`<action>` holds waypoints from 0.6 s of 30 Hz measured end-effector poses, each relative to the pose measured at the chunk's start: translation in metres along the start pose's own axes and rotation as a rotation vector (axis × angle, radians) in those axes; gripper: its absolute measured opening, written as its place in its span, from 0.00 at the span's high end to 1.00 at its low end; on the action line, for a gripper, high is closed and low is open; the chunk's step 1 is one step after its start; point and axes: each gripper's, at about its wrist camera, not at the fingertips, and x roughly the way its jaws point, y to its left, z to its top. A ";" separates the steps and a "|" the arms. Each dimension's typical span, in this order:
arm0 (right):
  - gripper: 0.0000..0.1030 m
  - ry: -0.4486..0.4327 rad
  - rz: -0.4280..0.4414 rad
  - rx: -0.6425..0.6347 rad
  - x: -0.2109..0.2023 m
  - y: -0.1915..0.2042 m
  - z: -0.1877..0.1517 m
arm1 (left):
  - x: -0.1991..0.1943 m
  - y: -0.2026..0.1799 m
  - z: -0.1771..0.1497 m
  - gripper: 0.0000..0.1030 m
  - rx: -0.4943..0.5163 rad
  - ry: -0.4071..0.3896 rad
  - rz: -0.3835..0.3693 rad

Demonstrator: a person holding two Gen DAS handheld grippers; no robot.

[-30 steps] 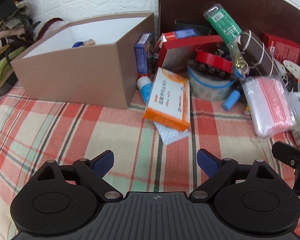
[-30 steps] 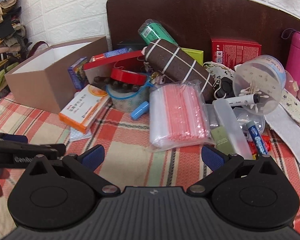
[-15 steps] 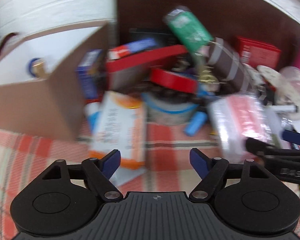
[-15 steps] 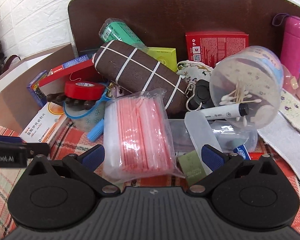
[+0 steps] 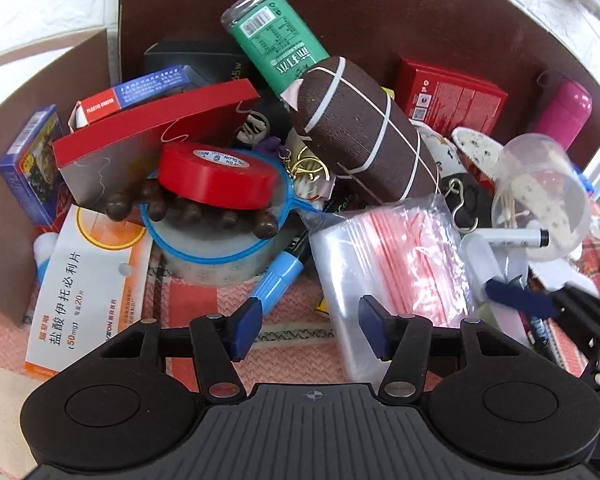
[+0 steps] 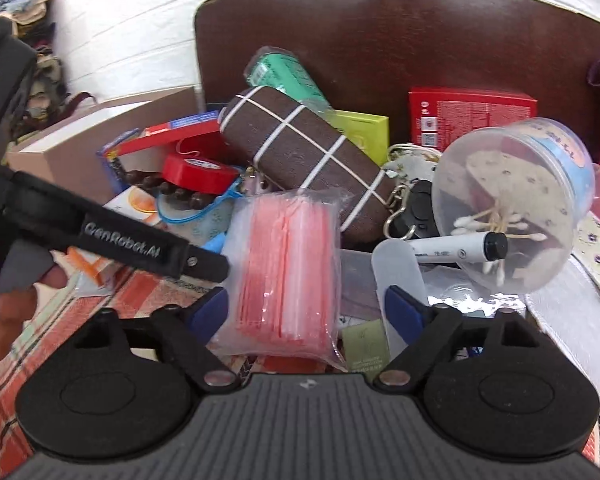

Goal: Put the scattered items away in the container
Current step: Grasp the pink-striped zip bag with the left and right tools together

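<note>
From left: cardboard box (image 6: 80, 148) at the edge of my clutter pile; my left gripper (image 5: 306, 330) – jaws closing, nothing between them – beside the blue marker (image 5: 278, 282); my right gripper (image 6: 306, 310) closing around the bag of red-striped pouches (image 6: 288, 272), pads not yet pressing.

Both views are fisheye, each mounted on a claw and looking forward and down along its fingers at close range over a plaid cloth. Left wrist view sits low, left claw (image 5: 308, 330) in the foreground, facing the clutter pile; the box (image 5: 4, 184) wall fills its left edge, and the right claw (image 5: 540, 304) enters at its right edge. Right wrist view, with the right claw (image 6: 306, 312), looks from further right at the same pile; the left claw (image 6: 148, 248) crosses its left side. Shared: bag pack (image 5: 396, 264) (image 6: 288, 272), brown case (image 5: 360, 128) (image 6: 300, 152), red tape (image 5: 216, 176) (image 6: 198, 172), headboard (image 5: 420, 12) (image 6: 420, 32).
</note>
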 end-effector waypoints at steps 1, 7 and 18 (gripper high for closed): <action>0.35 0.011 0.026 0.018 0.001 -0.003 0.001 | -0.001 0.000 0.001 0.32 -0.004 -0.003 -0.010; 0.36 0.052 0.071 0.071 0.018 -0.009 0.005 | 0.015 -0.009 0.009 0.23 0.043 0.008 -0.101; 0.47 0.108 0.101 0.132 0.007 0.007 0.000 | 0.002 -0.010 -0.003 0.46 0.002 0.073 -0.192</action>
